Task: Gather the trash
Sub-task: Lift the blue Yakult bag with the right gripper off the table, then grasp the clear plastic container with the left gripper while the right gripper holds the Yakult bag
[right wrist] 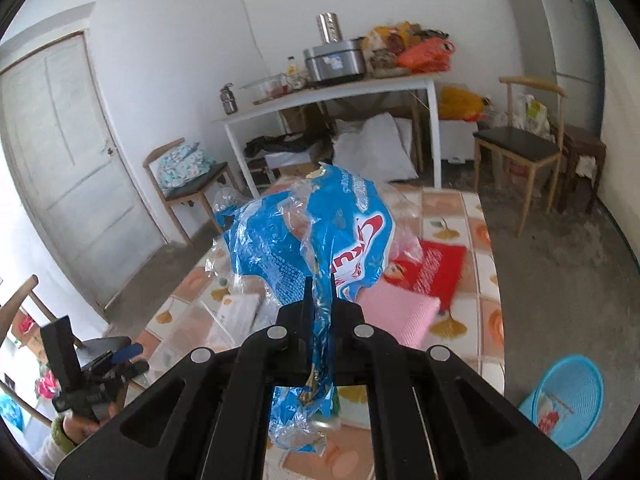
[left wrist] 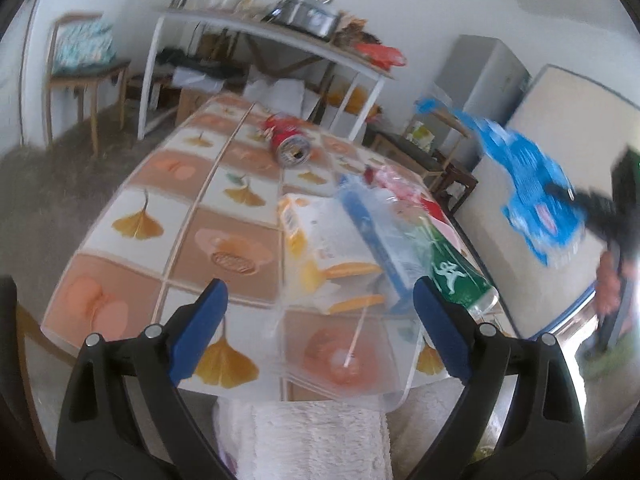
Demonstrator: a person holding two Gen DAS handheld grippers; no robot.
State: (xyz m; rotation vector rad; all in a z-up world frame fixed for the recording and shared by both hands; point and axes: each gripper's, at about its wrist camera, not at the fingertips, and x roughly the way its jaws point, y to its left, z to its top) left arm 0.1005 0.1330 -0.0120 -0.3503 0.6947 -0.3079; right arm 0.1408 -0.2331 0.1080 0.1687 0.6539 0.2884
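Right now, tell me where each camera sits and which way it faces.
Left wrist: sits on the left gripper, looking down its open blue fingers across the table at a green-labelled bottle and a red can; a hand shows at the right edge.
Right wrist: sits on the right gripper, shut on a blue plastic bag, facing the table, with a blue basket on the floor.
Shared: the table, the blue bag, and each view shows the other gripper.

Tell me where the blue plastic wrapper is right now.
The blue plastic wrapper hangs clamped in the right gripper, lifted above the table.
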